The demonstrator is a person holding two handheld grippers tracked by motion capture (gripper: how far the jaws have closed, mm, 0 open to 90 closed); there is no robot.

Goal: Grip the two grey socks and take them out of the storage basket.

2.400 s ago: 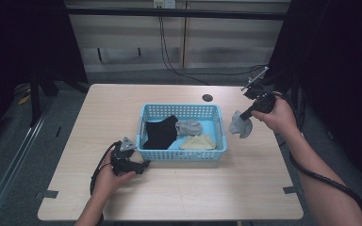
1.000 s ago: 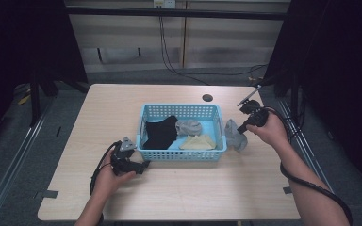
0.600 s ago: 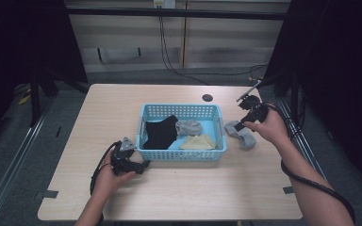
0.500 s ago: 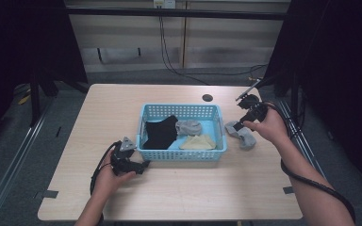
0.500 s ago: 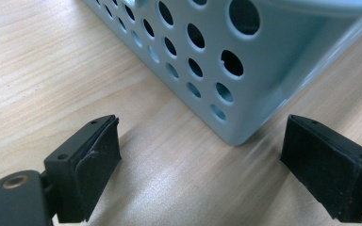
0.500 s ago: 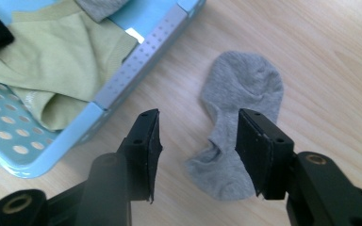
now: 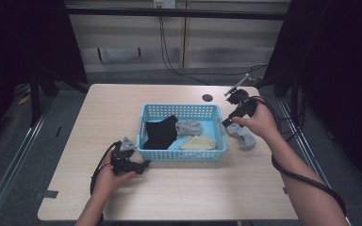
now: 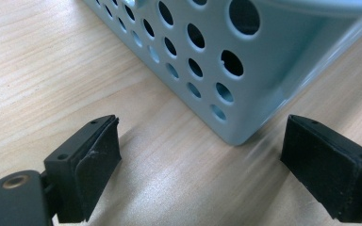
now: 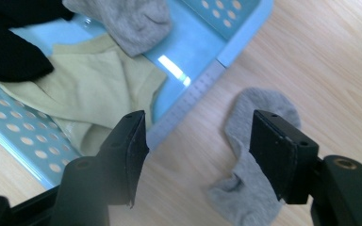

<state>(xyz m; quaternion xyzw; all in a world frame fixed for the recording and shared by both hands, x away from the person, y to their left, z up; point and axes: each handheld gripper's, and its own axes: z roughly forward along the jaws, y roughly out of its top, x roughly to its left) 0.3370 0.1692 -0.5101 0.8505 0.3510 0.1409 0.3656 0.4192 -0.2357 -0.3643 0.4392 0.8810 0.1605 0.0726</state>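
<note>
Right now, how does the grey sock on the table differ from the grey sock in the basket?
The grey sock on the wooden table lies outside the light blue perforated plastic basket, at its right end; the grey sock in the basket sits inside. The table sock lies stretched out and curved, apart from other clothes; the basket sock is bunched, beside a black garment and a pale yellow sock. Both are grey knit, untouched by any fingers.

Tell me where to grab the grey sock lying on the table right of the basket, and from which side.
Take the grey sock at its narrow middle, coming straight down from above with the right tongs, whose jaws have just been opening with nothing pinched. It lies flat and crumpled on the table, just clear of the basket wall, so a side approach probably finds nothing to bite.
</note>
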